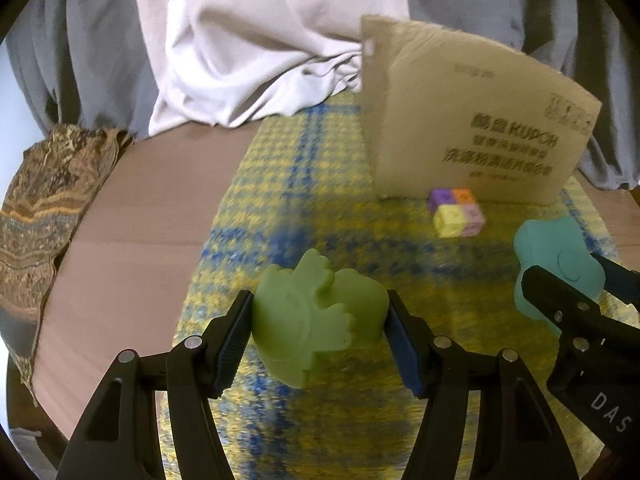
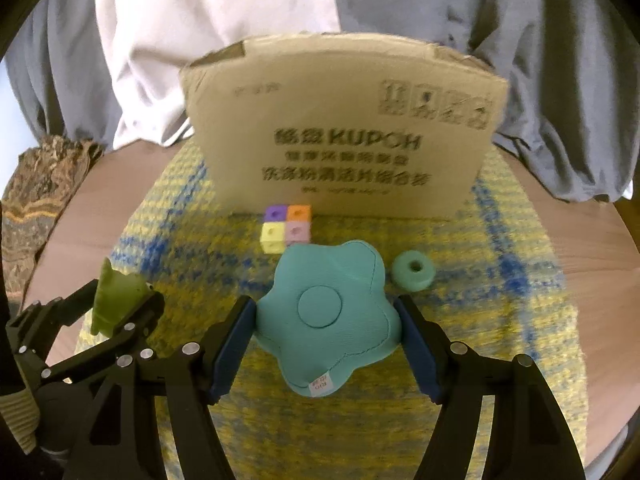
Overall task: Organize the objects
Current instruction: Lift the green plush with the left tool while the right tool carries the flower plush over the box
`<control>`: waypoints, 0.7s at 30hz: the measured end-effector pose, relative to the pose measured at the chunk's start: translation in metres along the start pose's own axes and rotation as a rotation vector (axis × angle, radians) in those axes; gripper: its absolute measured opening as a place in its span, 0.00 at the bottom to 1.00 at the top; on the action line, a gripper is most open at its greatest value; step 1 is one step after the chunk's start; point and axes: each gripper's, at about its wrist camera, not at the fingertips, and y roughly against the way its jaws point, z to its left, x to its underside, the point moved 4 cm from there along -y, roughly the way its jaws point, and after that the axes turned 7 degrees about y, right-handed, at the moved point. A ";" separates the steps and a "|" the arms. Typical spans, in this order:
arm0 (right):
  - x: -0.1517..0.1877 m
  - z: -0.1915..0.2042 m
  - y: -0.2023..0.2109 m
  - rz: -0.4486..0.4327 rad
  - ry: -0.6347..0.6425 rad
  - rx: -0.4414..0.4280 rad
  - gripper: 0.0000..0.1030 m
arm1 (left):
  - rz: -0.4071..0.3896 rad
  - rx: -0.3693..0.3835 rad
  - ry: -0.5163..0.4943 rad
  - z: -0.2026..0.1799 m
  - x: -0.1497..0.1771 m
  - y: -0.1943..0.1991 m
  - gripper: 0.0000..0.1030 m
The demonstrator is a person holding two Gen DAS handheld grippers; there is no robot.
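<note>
My left gripper (image 1: 320, 332) is shut on a light green moulded toy (image 1: 316, 316), held just above the yellow and blue woven mat (image 1: 280, 184). My right gripper (image 2: 326, 340) is shut on a teal star-shaped cushion (image 2: 328, 316) with a round centre patch and a small label. In the left wrist view the teal cushion (image 1: 560, 264) and the right gripper (image 1: 576, 300) show at the right edge. In the right wrist view the green toy (image 2: 116, 300) and the left gripper (image 2: 120, 320) show at the lower left. A cardboard box (image 2: 344, 128) stands upright at the back of the mat.
A block of small coloured cubes (image 2: 286, 228) lies in front of the box, and a teal ring (image 2: 414, 270) sits to its right. A brown patterned cloth (image 1: 44, 208) lies folded at the table's left edge. White and grey fabric (image 1: 256, 40) hangs behind the round wooden table (image 1: 132, 220).
</note>
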 end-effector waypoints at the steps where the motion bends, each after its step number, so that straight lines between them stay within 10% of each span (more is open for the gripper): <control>1: 0.000 -0.004 0.003 -0.005 -0.003 0.002 0.68 | -0.004 0.004 -0.005 -0.004 -0.002 0.002 0.61; 21: -0.035 -0.063 0.060 -0.114 -0.048 0.052 0.68 | -0.081 0.074 -0.073 -0.068 -0.044 0.046 0.61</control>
